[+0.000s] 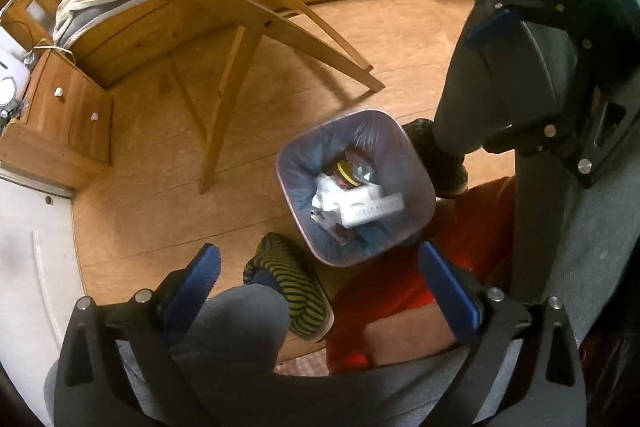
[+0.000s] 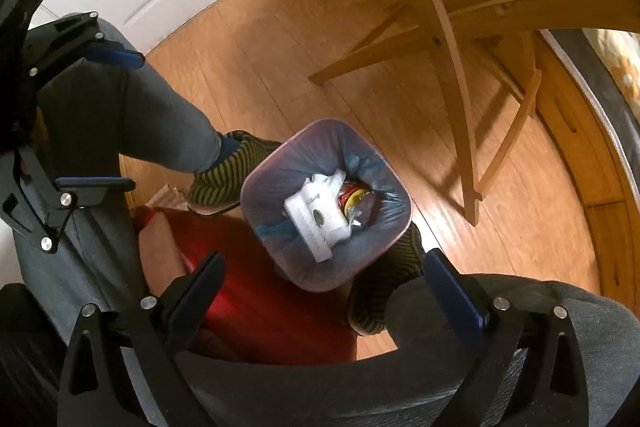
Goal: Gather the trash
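Left wrist view: left claw (image 1: 320,283) spread wide, nothing between its pads, above the lined bin (image 1: 356,187) standing on the wooden floor (image 1: 160,195); white trash (image 1: 352,203) lying inside.

Right wrist view: right claw (image 2: 324,287) likewise spread and empty over the bin (image 2: 326,203); white trash (image 2: 316,215) inside, striped slippers (image 2: 224,175) just beside.

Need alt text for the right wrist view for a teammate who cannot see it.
Looking steeply down, the open, empty right gripper hangs above a small square bin with a bluish plastic liner holding white crumpled packaging and a red-and-yellow wrapper. The bin stands on a wooden floor between two feet in striped slippers.
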